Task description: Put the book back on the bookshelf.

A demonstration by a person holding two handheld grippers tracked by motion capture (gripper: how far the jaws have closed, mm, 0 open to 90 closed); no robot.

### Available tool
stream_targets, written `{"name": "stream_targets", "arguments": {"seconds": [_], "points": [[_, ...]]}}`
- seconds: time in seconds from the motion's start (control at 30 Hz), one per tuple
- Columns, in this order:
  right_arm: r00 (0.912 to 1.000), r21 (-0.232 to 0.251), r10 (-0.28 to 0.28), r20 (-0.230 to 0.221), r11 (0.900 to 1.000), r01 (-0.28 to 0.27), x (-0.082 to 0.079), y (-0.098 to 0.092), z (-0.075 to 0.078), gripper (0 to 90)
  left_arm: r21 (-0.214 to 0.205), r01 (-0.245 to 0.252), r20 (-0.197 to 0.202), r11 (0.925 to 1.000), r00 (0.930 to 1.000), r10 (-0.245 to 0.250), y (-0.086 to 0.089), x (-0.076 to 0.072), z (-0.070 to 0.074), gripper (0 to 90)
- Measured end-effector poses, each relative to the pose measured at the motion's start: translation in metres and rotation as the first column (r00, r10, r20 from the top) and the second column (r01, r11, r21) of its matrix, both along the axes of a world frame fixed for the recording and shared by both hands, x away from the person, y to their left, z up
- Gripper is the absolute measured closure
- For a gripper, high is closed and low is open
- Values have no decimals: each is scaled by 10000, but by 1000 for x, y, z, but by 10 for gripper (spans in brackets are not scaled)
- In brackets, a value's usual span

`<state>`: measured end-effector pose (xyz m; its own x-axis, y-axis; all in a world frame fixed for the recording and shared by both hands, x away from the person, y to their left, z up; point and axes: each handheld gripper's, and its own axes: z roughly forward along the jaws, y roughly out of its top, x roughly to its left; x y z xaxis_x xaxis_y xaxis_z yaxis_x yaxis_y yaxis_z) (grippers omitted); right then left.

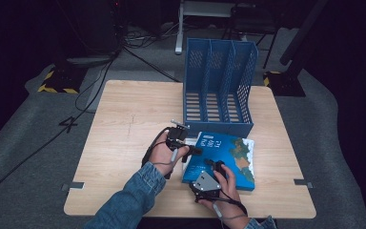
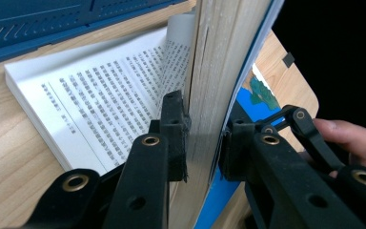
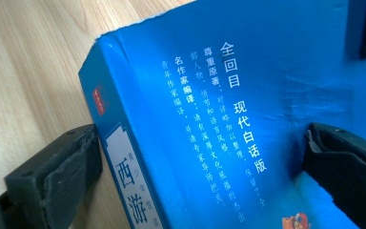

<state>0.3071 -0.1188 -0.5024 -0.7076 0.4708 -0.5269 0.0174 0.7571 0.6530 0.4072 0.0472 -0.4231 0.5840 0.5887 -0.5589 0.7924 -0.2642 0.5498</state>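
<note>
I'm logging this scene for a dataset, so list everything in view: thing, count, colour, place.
book: one, blue cover, table's near right, part-opened
file rack: one, blue, three slots, upright at table's far edge
table: one, light wood
cables: several, black, floor beyond table
left gripper: one, black, shut on a wad of the book's pages and cover
right gripper: one, black, straddling the book's spine corner
hands: two, denim sleeves

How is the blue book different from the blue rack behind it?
The book lies flat near the table's front; the rack stands upright farther back. The book's cover is solid and printed; the rack's walls are slotted. Grippers hold the book; nothing touches the rack. Both are blue.
</note>
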Motion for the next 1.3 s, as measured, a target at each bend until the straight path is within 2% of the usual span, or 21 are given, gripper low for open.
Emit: {"name": "stream_targets", "arguments": {"seconds": [0.27, 0.37, 0.4, 0.47, 0.5, 0.53, 0.57, 0.6, 0.63, 0.67, 0.7, 0.73, 0.77, 0.87, 0.9, 0.97, 1.03, 1.07, 1.13, 1.2, 1.3], "points": [[9984, 78, -76, 569, 9999, 71, 0, 0, -3, 0, -366, -128, -125, 9992, 9998, 124, 2, 0, 0, 742], [9988, 20, 120, 474, 9999, -121, 1, -2, -2, 22, -352, -230, -71, 9991, 9997, 228, 2, 0, -2, 740], [9993, 52, 175, 339, 9998, -177, 1, -3, 0, 56, -314, -286, 20, 9991, 9996, 287, 2, 0, -4, 738], [9985, 307, 503, -198, 9983, -497, 0, -5, 8, 253, -267, -392, 135, 9989, 9991, 396, 2, 0, -7, 735], [9921, 512, 1026, -717, 9938, -991, -1, -7, 16, 482, -307, -467, 215, 9984, 9986, 474, 3, 0, -9, 730], [9866, 566, 1280, -1015, 9908, -1228, -1, -8, 21, 505, -365, -541, 144, 9979, 9984, 546, 3, 0, -10, 729], [9880, 571, 1276, -875, 9908, -1230, -1, -8, 25, 435, -364, -549, 132, 9978, 9984, 554, 4, 1, -11, 728], [9930, 547, 1083, -477, 9929, -1057, -2, -8, 28, 500, -299, -510, 17, 9983, 9987, 511, 4, 1, -12, 728], [9955, -326, 714, 621, 9970, -695, -3, -10, 30, 500, -181, -442, -57, 9989, 9990, 441, 5, 2, -14, 731], [9942, -661, 438, 978, 9971, -374, 0, -13, 30, 392, -88, -357, -177, 9993, 9992, 356, 6, 2, -15, 739], [9979, -270, 275, 594, 9993, -260, 4, -17, 29, 368, -36, -330, -251, 9994, 9991, 329, 6, 2, -16, 748], [9996, 538, 270, -86, 9982, -265, 7, -23, 28, 355, 41, -310, -294, 9995, 9991, 311, 6, 2, -18, 755], [9971, 1154, 341, -673, 9930, -262, 8, -26, 27, 310, 32, -292, -357, 9996, 9989, 293, 7, 2, -20, 757], [9961, 1046, 683, -567, 9926, -621, 3, -25, 26, 301, -15, -364, -285, 9993, 9989, 363, 9, 1, -23, 732], [9937, 1126, 867, -709, 9905, -784, 1, -23, 26, 295, -24, -406, -234, 9992, 9989, 405, 9, 0, -24, 694], [9885, 1303, 1128, -1005, 9865, -993, 0, -22, 25, 293, 260, -406, -48, 9988, 9992, 408, 9, -5, -27, 674], [9888, 1266, 1133, -976, 9868, -1006, -2, -22, 25, 279, 371, -329, 25, 9988, 9995, 329, 10, -10, -29, 646], [9881, 1318, 1112, -1060, 9865, -969, -2, -22, 25, 278, 494, -196, -43, 9986, 9998, 198, 10, -12, -30, 622], [9860, 1470, 1125, -1234, 9847, -940, -2, -24, 24, 275, 860, -47, 98, 9963, 9999, 39, 11, -17, -32, 580], [9844, 1599, 1108, -1368, 9832, -885, -2, -26, 24, 266, 1471, 107, 243, 9891, 9996, -144, 9, -21, -32, 627], [9836, 1557, 1098, -1429, 9840, -872, -1, -26, 24, 262, 1448, 153, 126, 9893, 9998, -173, 9, -20, -27, 735]]}}
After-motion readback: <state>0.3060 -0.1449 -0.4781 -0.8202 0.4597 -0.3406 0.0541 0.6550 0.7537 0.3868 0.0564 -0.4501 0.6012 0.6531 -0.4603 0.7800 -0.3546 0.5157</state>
